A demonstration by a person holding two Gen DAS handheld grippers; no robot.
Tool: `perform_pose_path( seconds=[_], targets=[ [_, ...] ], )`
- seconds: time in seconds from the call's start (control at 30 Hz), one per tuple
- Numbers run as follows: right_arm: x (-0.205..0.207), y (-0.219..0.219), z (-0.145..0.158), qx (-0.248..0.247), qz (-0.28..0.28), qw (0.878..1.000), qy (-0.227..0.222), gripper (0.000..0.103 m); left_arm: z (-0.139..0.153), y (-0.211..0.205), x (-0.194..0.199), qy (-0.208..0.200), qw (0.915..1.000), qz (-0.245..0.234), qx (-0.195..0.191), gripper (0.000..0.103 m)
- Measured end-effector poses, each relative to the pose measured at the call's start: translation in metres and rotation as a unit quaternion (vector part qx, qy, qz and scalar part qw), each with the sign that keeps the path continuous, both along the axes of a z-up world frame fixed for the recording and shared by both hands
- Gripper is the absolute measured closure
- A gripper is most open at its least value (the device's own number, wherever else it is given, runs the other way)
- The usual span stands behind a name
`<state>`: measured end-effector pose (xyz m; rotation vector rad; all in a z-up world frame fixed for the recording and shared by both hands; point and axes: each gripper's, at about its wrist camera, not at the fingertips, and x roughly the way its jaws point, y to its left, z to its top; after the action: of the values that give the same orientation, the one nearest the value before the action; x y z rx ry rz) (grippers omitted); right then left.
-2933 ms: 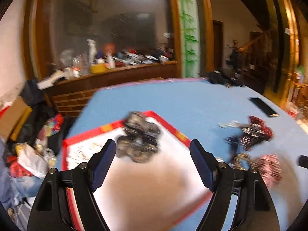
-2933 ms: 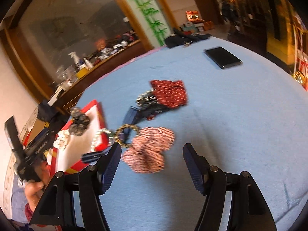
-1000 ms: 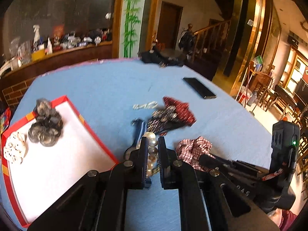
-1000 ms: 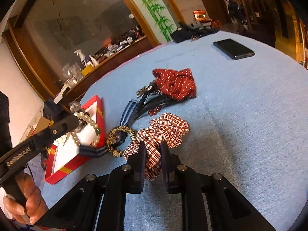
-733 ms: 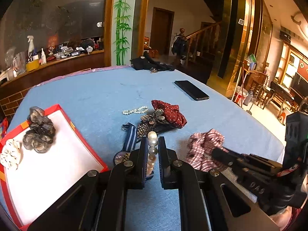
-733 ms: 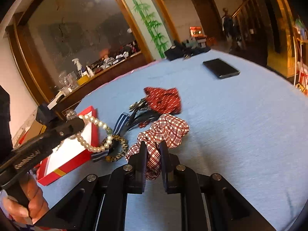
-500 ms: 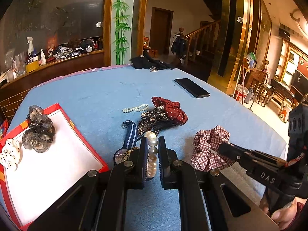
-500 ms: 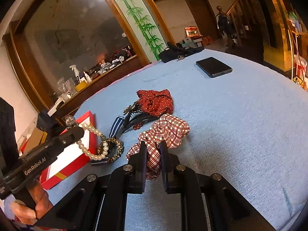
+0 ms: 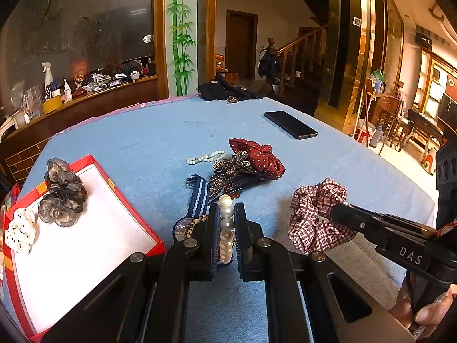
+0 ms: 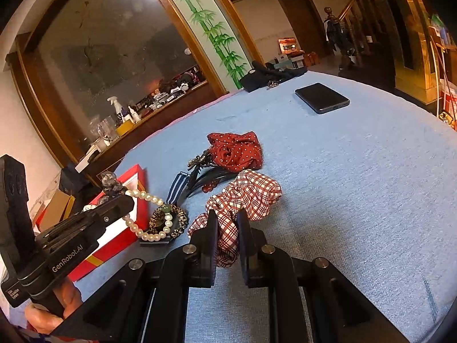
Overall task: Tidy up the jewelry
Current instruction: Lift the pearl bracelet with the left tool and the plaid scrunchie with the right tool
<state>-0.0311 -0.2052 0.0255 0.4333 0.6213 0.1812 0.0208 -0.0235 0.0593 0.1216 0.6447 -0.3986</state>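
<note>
My left gripper (image 9: 227,214) is shut on a pearl bracelet (image 9: 226,228) and holds it above the blue table, right of the red-rimmed white tray (image 9: 85,245). The bracelet hangs in a loop in the right wrist view (image 10: 142,217). My right gripper (image 10: 225,220) is shut on a red plaid scrunchie (image 10: 248,194), which also shows in the left wrist view (image 9: 317,211). A grey scrunchie (image 9: 61,193) and a white dotted scrunchie (image 9: 20,230) lie in the tray.
On the table lie a red dotted scrunchie (image 9: 257,158), a jewelled hair clip (image 9: 228,171), a striped-strap watch (image 9: 194,200), a leopard band (image 10: 168,220), a small pearl bracelet (image 9: 205,155), a black phone (image 9: 290,124) and dark cloth (image 9: 228,91).
Both grippers, open 2.9 s ago, have shut, the left on the pearl bracelet and the right on the plaid scrunchie. Both items have been lifted off the table.
</note>
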Motion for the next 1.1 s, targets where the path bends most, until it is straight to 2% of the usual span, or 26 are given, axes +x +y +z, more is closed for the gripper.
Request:
perform_pose_path(
  seconds=[0.73,0.97,1.1],
  targets=[
    [0.0,0.001,0.002,-0.008,0.0,1.0,0.003,0.089,0.009,0.002,-0.007,-0.02,0.9998,0.006,0.007,0.094],
    [0.004,0.009,0.004,-0.023,-0.007,1.0,0.009,0.089,0.017,0.01,-0.01,-0.03,0.9995,0.012,-0.002,0.094],
    [0.004,0.017,0.016,-0.029,0.0,1.0,-0.001,0.089,0.024,0.02,-0.01,-0.035,0.9991,0.021,-0.012,0.094]
  ],
)
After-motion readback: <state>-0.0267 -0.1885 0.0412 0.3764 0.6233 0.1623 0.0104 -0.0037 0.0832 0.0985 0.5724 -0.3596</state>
